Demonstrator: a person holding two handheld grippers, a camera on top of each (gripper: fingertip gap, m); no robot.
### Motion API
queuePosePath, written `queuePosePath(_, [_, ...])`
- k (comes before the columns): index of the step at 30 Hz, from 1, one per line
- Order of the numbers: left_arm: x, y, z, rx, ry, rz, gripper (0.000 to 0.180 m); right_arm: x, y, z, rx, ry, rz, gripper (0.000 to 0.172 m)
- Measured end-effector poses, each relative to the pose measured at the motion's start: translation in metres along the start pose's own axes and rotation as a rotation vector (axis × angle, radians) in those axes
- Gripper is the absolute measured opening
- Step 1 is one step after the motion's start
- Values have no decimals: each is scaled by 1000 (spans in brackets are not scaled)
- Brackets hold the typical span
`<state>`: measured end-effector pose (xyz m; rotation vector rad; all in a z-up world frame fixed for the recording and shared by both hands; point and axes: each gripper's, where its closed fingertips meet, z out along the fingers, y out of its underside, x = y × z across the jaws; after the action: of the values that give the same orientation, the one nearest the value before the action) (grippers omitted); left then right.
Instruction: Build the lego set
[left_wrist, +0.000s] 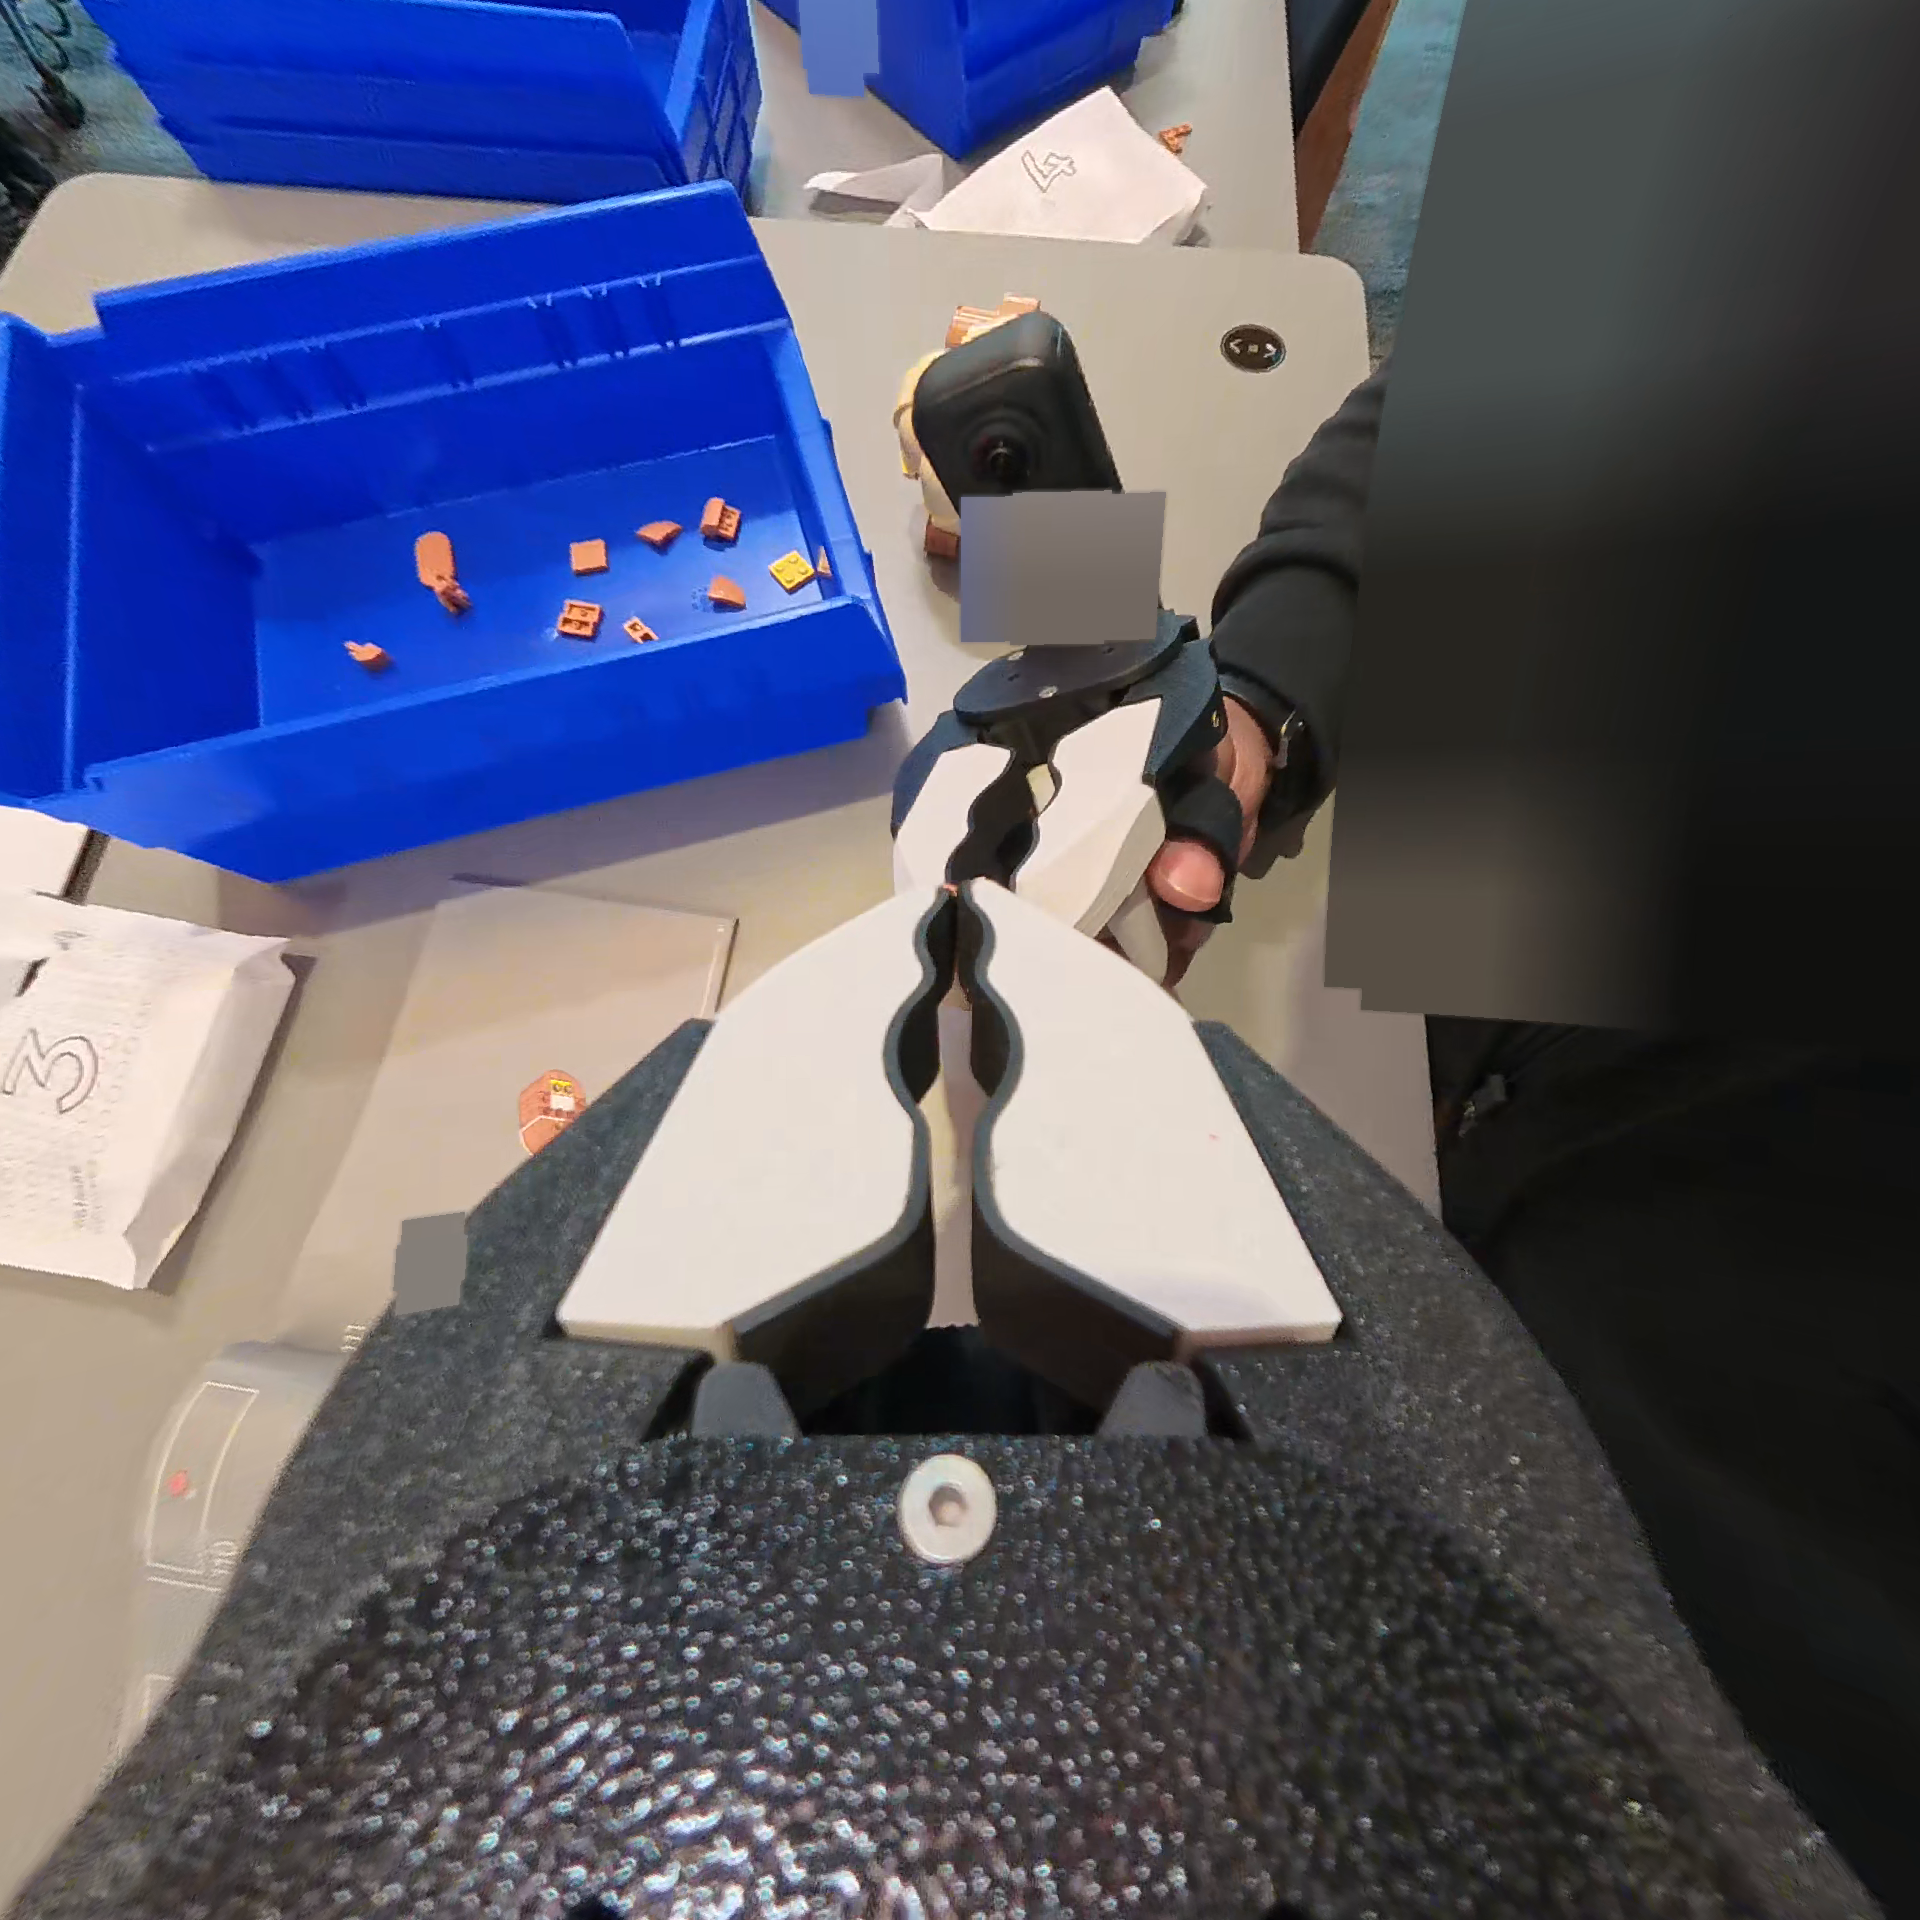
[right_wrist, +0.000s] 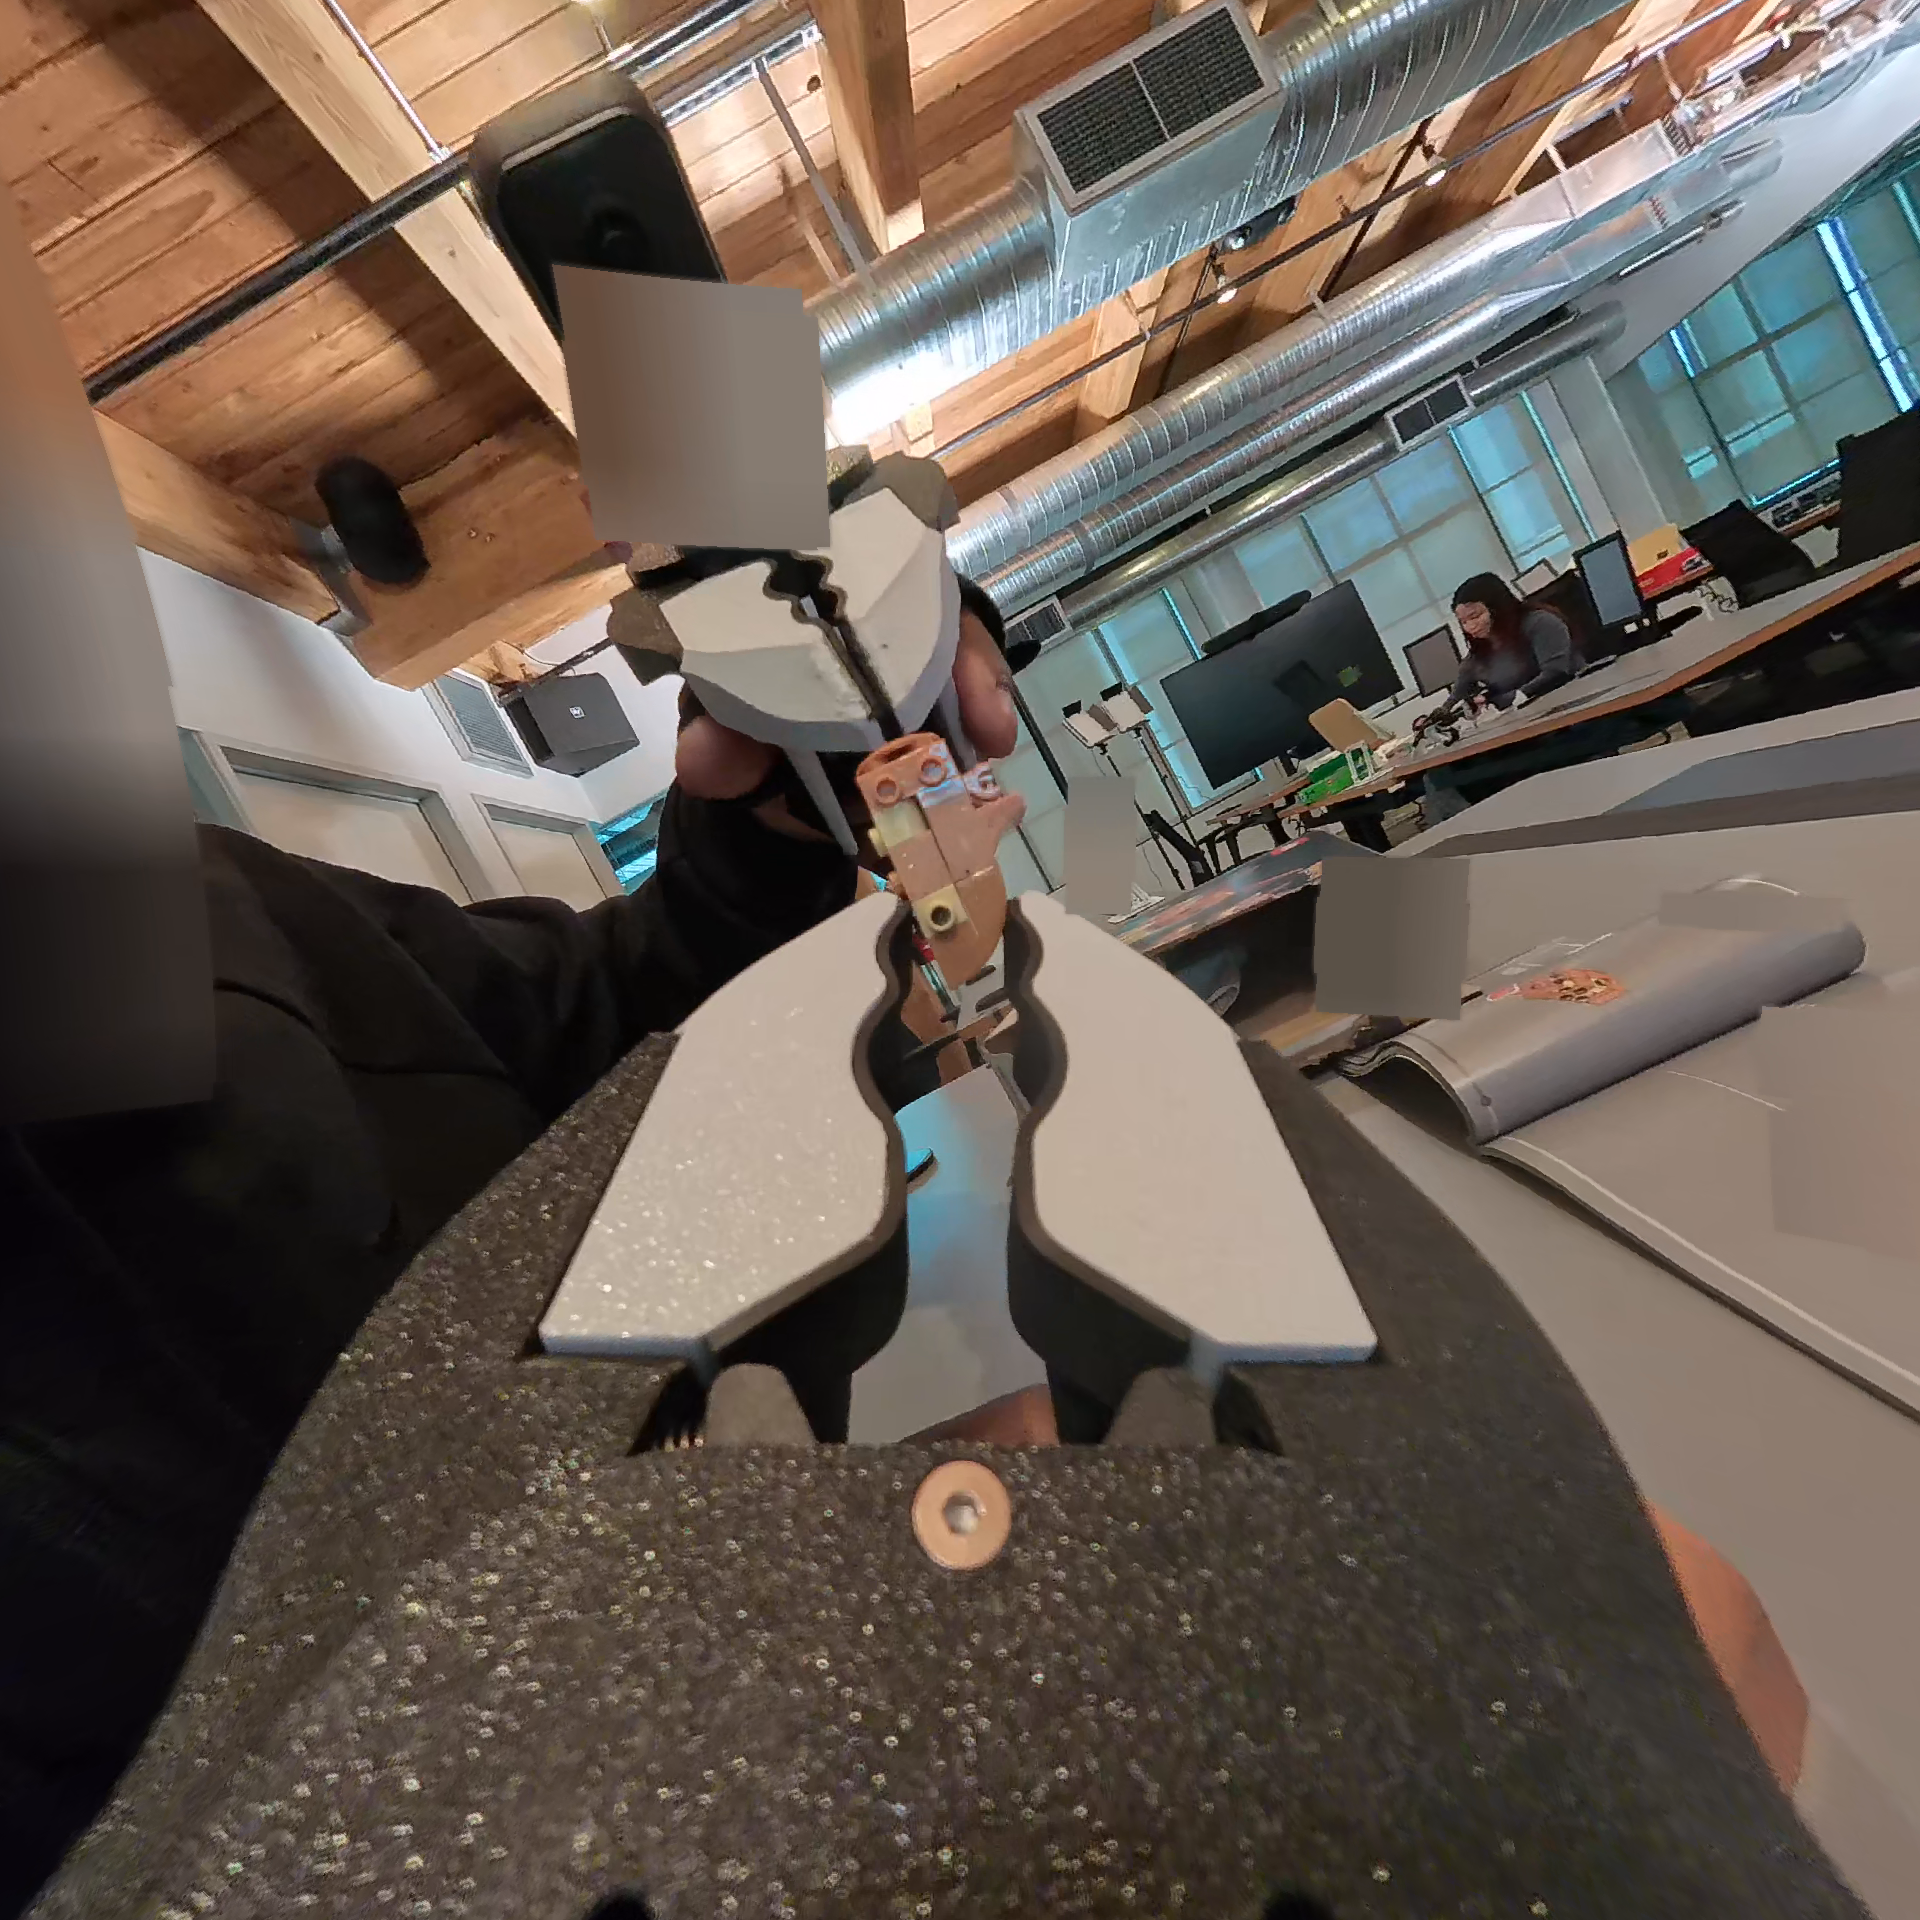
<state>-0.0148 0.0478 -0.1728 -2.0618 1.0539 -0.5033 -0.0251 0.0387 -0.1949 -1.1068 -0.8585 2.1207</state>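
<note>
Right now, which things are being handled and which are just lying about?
Handled: brown brick assembly in right hand-held gripper; shut left hand-held gripper at its top.
Lying about: blue bin, loose bricks inside, paper bags, open booklet.

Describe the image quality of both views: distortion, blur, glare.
Left wrist view: wide-angle bending at the edges; blue bin sharp, foam gripper body soft and glinting. Right wrist view: strong fisheye tilt; brick assembly sharp, bright windows, background softer.

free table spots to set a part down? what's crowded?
Bare grey table between the near blue bin and the table's right edge; also the strip between that bin and the booklet. Crowded: the bin floor with small bricks, and the paper bags at left.
</note>
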Motion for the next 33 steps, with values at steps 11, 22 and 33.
queuePosePath(11, [-8, -5, 4, 82, -66, 3, 1, -4, 1, 1, 18, -1, 48, 12])
queuePosePath(22, [-24, 30, -20, 708, -218, -272, 20, 25, 2, -1, 38, 76, 209, 12])
queuePosePath(33, [8, 53, -17, 619, -118, 244, 17, 11, 12, 7, -32, -25, 326, 12])
